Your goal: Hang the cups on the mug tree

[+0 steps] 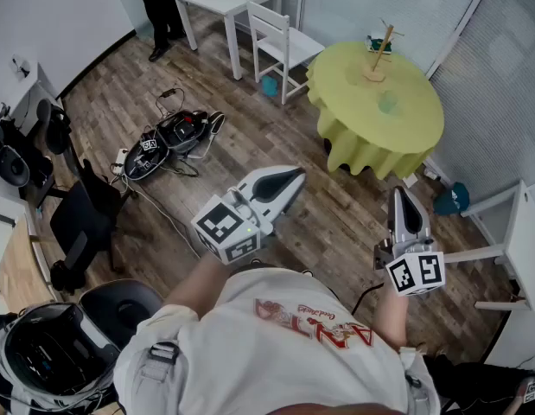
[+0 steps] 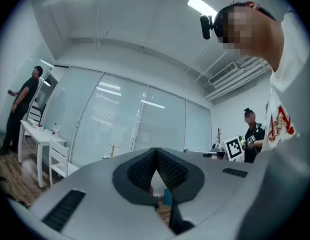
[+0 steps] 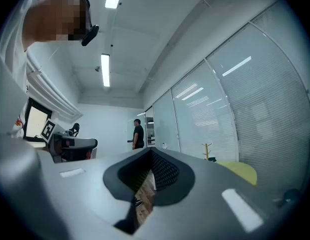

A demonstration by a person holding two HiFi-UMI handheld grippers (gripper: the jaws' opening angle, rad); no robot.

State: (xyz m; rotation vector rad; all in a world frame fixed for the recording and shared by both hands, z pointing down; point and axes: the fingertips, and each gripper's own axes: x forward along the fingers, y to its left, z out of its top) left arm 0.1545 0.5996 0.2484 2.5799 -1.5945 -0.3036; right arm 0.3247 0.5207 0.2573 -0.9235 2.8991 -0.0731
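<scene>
Left gripper (image 1: 293, 177) and right gripper (image 1: 398, 194) closed, empty; slim wooden mug tree (image 1: 380, 53) upright near far edge of green tabletop (image 1: 410, 132).

The cup (image 1: 387, 102) on the round table (image 1: 414, 137) is small and blurred, its handle untellable.

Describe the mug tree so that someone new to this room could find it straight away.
Look for the round table under a yellow-green cloth, just right of the white chair. Near its far edge stands the mug tree, a slim pale wooden pole with short pegs on a small base. It is the only tall upright thing on that table.
</scene>
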